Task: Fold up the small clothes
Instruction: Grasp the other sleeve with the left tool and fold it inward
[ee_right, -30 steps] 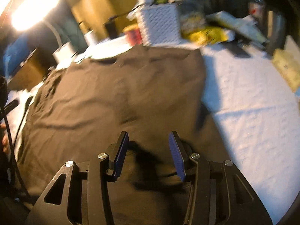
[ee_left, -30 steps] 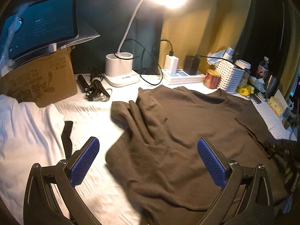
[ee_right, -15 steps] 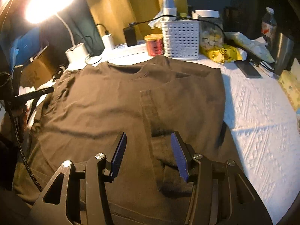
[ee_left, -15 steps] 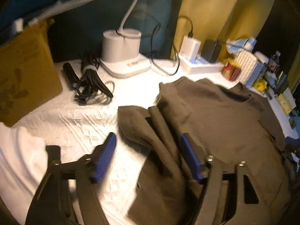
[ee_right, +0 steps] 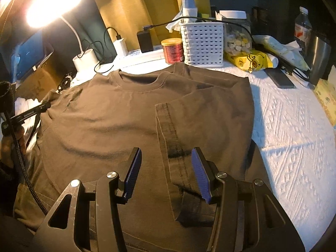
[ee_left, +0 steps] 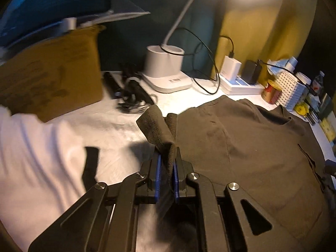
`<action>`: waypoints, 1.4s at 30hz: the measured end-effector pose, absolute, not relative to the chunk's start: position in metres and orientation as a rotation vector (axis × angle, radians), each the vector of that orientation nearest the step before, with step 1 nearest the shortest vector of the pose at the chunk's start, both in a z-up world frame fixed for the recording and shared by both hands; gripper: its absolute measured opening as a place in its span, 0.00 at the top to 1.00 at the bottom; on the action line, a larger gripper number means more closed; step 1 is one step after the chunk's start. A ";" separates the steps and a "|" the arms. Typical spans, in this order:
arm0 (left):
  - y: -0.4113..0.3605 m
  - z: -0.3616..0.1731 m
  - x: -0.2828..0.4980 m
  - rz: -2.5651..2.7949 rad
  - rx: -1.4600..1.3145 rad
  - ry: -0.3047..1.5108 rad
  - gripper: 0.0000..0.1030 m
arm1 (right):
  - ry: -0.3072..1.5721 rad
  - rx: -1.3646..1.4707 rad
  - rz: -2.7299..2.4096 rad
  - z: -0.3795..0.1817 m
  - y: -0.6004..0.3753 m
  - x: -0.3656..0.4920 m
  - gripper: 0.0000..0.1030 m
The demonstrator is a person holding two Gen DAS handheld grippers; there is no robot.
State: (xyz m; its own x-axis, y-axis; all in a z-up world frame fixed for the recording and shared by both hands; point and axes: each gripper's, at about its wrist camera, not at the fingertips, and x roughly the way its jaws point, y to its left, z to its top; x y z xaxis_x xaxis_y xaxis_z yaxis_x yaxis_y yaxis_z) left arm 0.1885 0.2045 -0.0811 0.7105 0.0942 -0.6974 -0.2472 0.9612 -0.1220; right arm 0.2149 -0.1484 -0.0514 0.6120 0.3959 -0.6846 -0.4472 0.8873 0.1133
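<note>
A dark brown T-shirt lies spread on the white textured table cover, collar toward the back. Its right sleeve is folded in over the body. My left gripper is shut on the shirt's left sleeve, which stands lifted above the cover. My right gripper is open and empty, held over the folded right sleeve near the shirt's lower part. The shirt also shows in the left wrist view.
A white garment lies at the left. A cardboard box, black cables, lamp base and power strip line the back. A white basket, red can, jar and yellow packet stand back right.
My left gripper moved in to the left sleeve, shut on it and lifted it. My right gripper stayed open and drew back slightly over the folded right sleeve.
</note>
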 end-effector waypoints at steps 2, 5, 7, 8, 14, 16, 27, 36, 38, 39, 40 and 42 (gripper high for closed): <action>0.201 -0.081 0.185 0.210 -0.205 0.755 0.92 | 0.766 -0.065 0.492 -0.050 -0.150 0.214 0.49; 0.193 -0.076 0.182 0.219 -0.196 0.745 0.92 | 0.755 -0.060 0.500 -0.048 -0.154 0.211 0.49; 0.185 -0.066 0.182 0.220 -0.179 0.720 0.92 | 0.748 -0.054 0.503 -0.047 -0.158 0.210 0.49; 0.182 -0.062 0.182 0.221 -0.169 0.715 0.92 | 0.744 -0.049 0.504 -0.046 -0.161 0.209 0.49; 0.146 -0.044 0.201 0.142 -0.117 0.707 0.92 | 0.725 -0.014 0.500 -0.045 -0.182 0.205 0.49; 0.132 -0.043 0.209 0.108 -0.104 0.719 0.92 | 0.720 0.000 0.493 -0.046 -0.191 0.203 0.49; 0.053 -0.077 0.247 -0.083 -0.096 0.914 0.66 | 0.699 0.062 0.462 -0.046 -0.230 0.198 0.49; 0.057 -0.055 0.207 -0.124 -0.107 0.890 0.34 | 0.696 0.074 0.473 -0.049 -0.237 0.193 0.49; 0.077 -0.054 0.195 -0.058 -0.106 0.883 0.34 | 0.699 0.074 0.475 -0.051 -0.236 0.193 0.49; 0.087 -0.054 0.190 -0.030 -0.108 0.882 0.34 | 0.700 0.073 0.478 -0.052 -0.235 0.193 0.49; 0.097 -0.055 0.186 -0.004 -0.112 0.882 0.34 | 0.701 0.072 0.480 -0.052 -0.233 0.193 0.49; 0.116 -0.062 0.180 0.037 -0.133 0.897 0.34 | 0.703 0.068 0.487 -0.052 -0.229 0.194 0.49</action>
